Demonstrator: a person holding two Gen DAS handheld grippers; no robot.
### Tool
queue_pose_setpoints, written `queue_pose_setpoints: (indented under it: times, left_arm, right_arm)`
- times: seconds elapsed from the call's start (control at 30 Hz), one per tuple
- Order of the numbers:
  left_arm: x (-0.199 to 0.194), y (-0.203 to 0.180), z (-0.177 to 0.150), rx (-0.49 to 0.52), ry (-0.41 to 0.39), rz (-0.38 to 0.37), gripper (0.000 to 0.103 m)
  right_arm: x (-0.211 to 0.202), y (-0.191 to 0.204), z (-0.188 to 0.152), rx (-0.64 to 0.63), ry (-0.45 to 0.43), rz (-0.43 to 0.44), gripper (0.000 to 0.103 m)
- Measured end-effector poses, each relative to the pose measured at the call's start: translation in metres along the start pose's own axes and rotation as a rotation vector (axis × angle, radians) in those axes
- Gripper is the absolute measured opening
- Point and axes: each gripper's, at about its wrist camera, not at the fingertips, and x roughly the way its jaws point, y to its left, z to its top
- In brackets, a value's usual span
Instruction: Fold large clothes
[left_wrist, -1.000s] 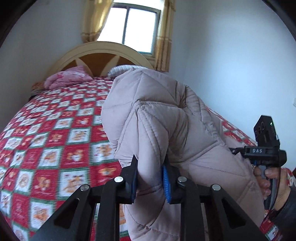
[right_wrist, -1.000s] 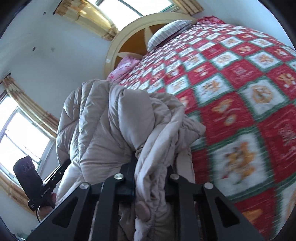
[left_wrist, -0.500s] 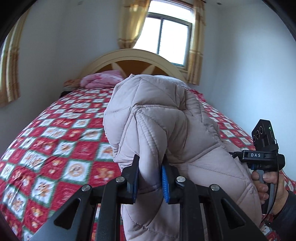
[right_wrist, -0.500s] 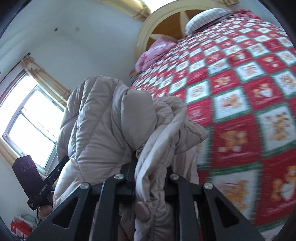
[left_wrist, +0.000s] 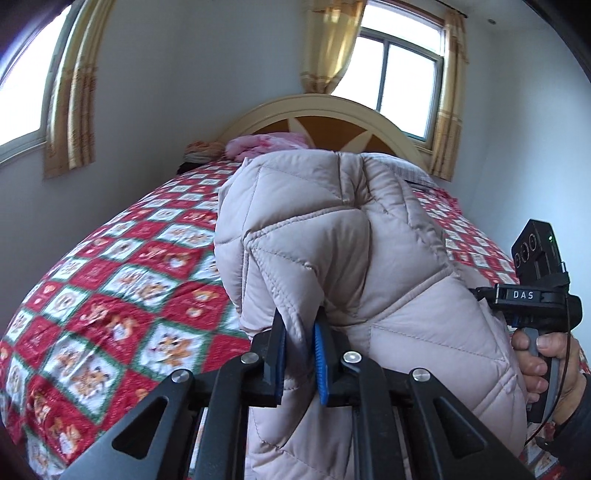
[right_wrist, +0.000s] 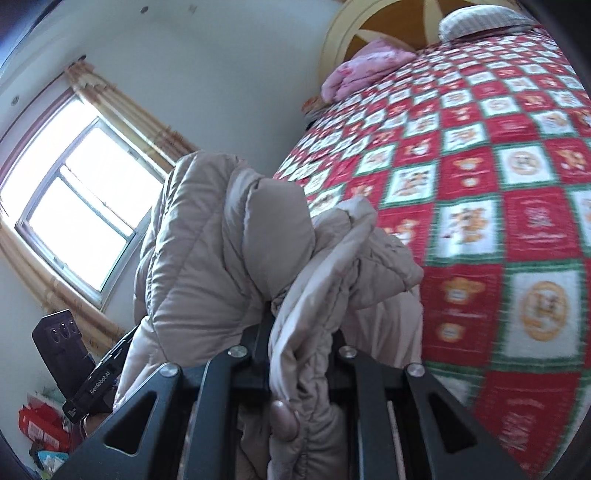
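- Fabric of the pale pink quilted down coat (left_wrist: 332, 258) sits squeezed between the blue pads of my left gripper (left_wrist: 299, 354); over the last second those jaws have tightened on a thinner fold.
- My right gripper (right_wrist: 299, 354) pinches a bunched hem, unchanged.
- Both hands have swung sideways, so the coat hangs lifted above the red checked bedspread (left_wrist: 122, 291), not yet laid flat.
- Beyond, the headboard (left_wrist: 321, 110) has come centred; I judge I'm lining up to spread it.

The padded coat (left_wrist: 332, 266) hides the bedspread's (left_wrist: 122, 280) middle and runs past the bottom edge.
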Motion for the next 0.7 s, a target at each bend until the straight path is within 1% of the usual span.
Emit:
queue_pose_setpoints:
  times: [0.03, 0.13, 0.33, 0.47, 0.6, 0.67, 0.7]
  left_arm:
    - [0.001, 0.007, -0.003, -0.001, 0.008, 0.016, 0.013]
    - [0.004, 0.027, -0.011, -0.027, 0.029, 0.033, 0.013]
    - [0.012, 0.041, -0.024, -0.048, 0.064, 0.064, 0.014]
    - [0.017, 0.038, -0.025, -0.051, 0.065, 0.087, 0.022]
    - [0.021, 0.027, -0.021, -0.016, 0.063, 0.124, 0.030]
    - [0.022, 0.022, -0.019, -0.007, 0.056, 0.138, 0.032]
    - [0.022, 0.020, -0.017, -0.004, 0.051, 0.145, 0.035]
  right_arm:
    - [0.007, 0.004, 0.002, -0.006, 0.006, 0.005, 0.019]
    - [0.030, 0.019, 0.004, -0.036, 0.027, 0.008, 0.019]
    - [0.059, 0.027, -0.004, -0.054, 0.067, 0.004, 0.019]
    - [0.063, 0.021, -0.005, -0.057, 0.083, -0.039, 0.019]
    - [0.061, 0.012, -0.007, -0.054, 0.097, -0.094, 0.019]
    - [0.060, 0.008, -0.008, -0.052, 0.105, -0.115, 0.020]
    - [0.059, 0.005, -0.009, -0.052, 0.109, -0.129, 0.020]
